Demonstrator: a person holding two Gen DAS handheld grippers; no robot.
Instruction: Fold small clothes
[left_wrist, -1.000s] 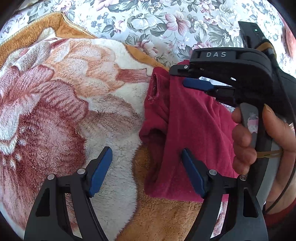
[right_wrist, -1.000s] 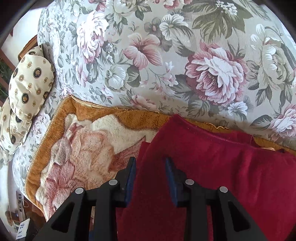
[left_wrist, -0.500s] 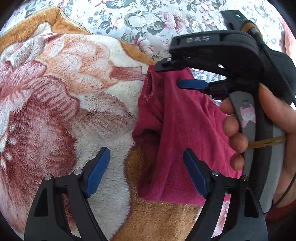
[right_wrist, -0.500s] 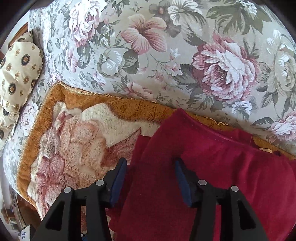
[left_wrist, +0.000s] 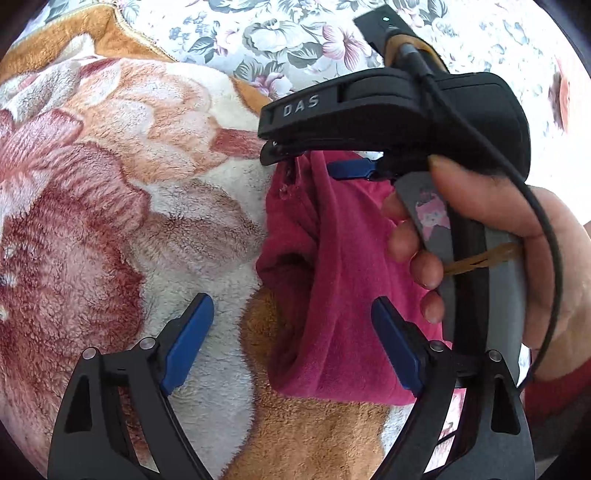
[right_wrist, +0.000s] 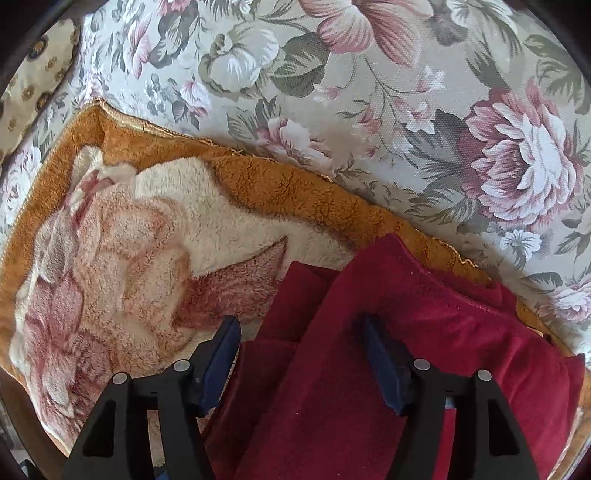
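Observation:
A small dark red garment lies folded in layers on a fleece blanket; it also shows in the right wrist view. My left gripper is open and empty, its jaws straddling the garment's near left edge. My right gripper is open above the garment's folded edge, with cloth between its jaws but not pinched. The right gripper also shows in the left wrist view, hand-held over the garment's far end.
The blanket, orange-bordered with a pink flower pattern, lies on a floral sofa cushion. A patterned beige pillow sits at the far left.
My right gripper has opened, letting go of the red garment, and has moved closer to the sofa and left. My left gripper stayed open and shifted slightly.

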